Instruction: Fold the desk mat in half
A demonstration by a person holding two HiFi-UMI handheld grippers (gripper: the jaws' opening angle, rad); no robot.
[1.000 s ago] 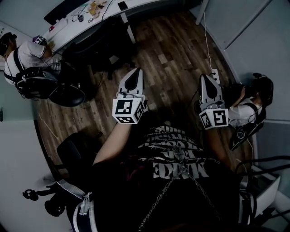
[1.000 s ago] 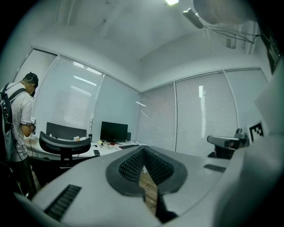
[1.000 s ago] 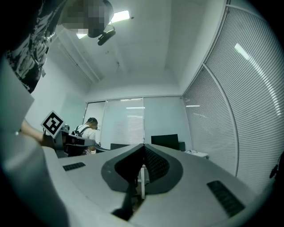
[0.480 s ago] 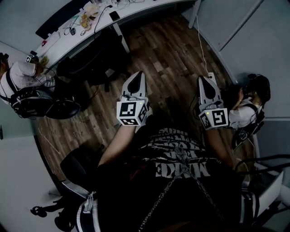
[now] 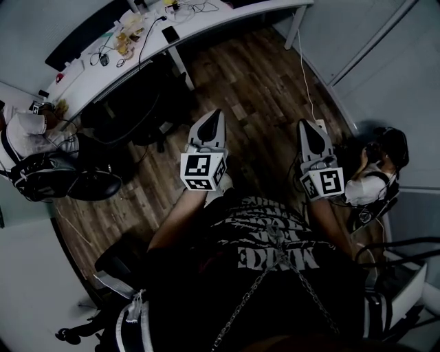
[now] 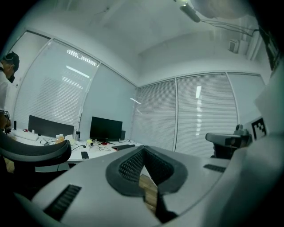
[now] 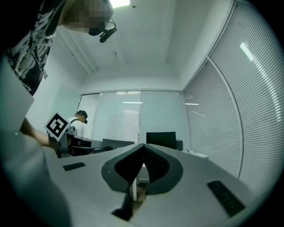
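Nearest, the left gripper (image 5: 218,114) and right gripper (image 5: 304,126) point level over the wood floor (image 5: 261,75), each with jaws pressed together on nothing. Farther off stands a cluttered white desk (image 5: 213,17). Whether a desk mat lies there cannot be told.

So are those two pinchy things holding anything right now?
No, nothing is held. The left hand-held gripper and the right hand-held gripper both have their jaws shut together, with nothing between them.
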